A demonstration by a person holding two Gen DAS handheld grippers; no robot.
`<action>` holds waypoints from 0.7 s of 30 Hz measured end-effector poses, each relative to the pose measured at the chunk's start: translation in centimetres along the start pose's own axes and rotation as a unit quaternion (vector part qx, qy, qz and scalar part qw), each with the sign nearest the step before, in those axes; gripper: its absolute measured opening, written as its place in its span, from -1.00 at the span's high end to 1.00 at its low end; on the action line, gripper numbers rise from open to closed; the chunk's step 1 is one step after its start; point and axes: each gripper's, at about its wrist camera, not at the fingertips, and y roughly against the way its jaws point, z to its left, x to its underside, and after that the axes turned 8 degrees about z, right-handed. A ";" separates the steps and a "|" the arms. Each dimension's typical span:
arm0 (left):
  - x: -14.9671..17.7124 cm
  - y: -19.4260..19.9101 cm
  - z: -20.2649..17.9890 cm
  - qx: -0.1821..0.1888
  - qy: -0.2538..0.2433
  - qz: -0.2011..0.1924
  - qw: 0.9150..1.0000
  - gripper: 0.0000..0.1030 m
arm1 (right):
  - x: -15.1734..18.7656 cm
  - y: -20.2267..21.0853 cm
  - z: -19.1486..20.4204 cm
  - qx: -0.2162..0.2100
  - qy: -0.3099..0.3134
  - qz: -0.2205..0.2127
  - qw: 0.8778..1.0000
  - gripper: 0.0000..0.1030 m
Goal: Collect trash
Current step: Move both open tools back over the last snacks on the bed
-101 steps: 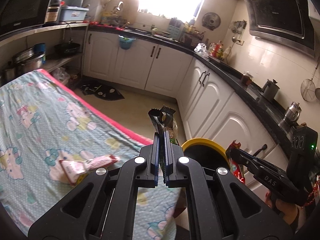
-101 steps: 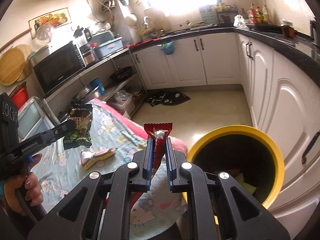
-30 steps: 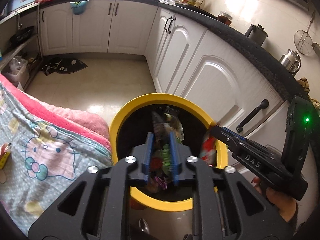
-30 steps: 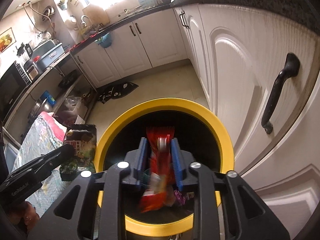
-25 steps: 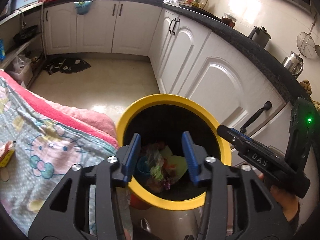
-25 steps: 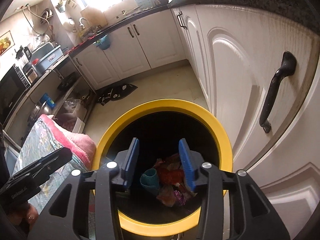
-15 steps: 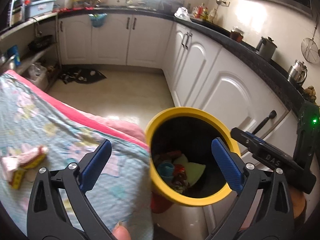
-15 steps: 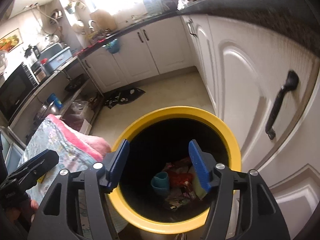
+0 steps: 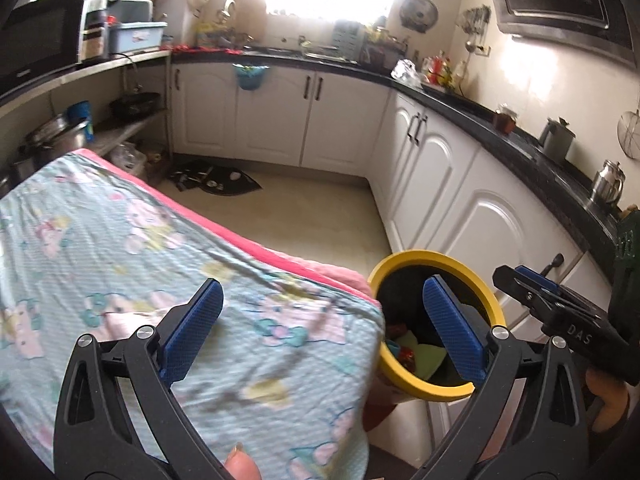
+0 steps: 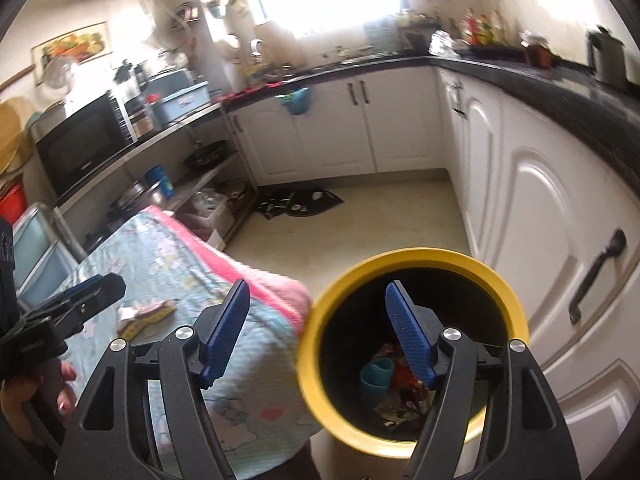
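Observation:
A yellow-rimmed black bin (image 10: 404,260) stands beside the table and holds wrappers and a teal cup (image 10: 376,374); it also shows in the left wrist view (image 9: 434,258). My left gripper (image 9: 320,300) is wide open and empty above the table's corner. My right gripper (image 10: 318,300) is wide open and empty above the bin's left rim. A pink and yellow wrapper (image 10: 146,312) lies on the cloth-covered table (image 10: 168,256), near the left gripper's tip (image 10: 94,290). In the left wrist view the wrapper (image 9: 120,316) is blurred behind the left finger.
White cabinets (image 10: 540,208) with black handles run close along the bin's right side. A dark floor mat (image 9: 216,182) lies on the tiled floor beyond the table. Shelves with pots and a microwave (image 10: 84,140) stand at the left.
Both grippers let their wrappers fall into the bin, then opened wide. Both have pulled back and turned left toward the table.

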 end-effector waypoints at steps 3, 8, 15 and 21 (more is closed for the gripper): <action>0.3 1.3 1.5 -0.007 0.012 -0.009 1.000 -0.79 | 0.0 0.2 1.8 -0.010 0.019 -0.001 1.000 -0.36; 0.9 3.1 3.7 -0.018 0.024 -0.020 0.999 -0.79 | 0.0 0.5 4.6 -0.025 0.052 0.000 0.998 -0.39; 2.0 4.8 6.1 -0.033 0.035 -0.023 0.999 -0.79 | -0.4 0.0 7.6 -0.040 0.088 0.007 0.995 -0.43; 3.5 5.6 8.1 -0.050 0.044 -0.016 0.998 -0.79 | -0.8 -0.8 10.1 -0.046 0.125 0.014 0.991 -0.43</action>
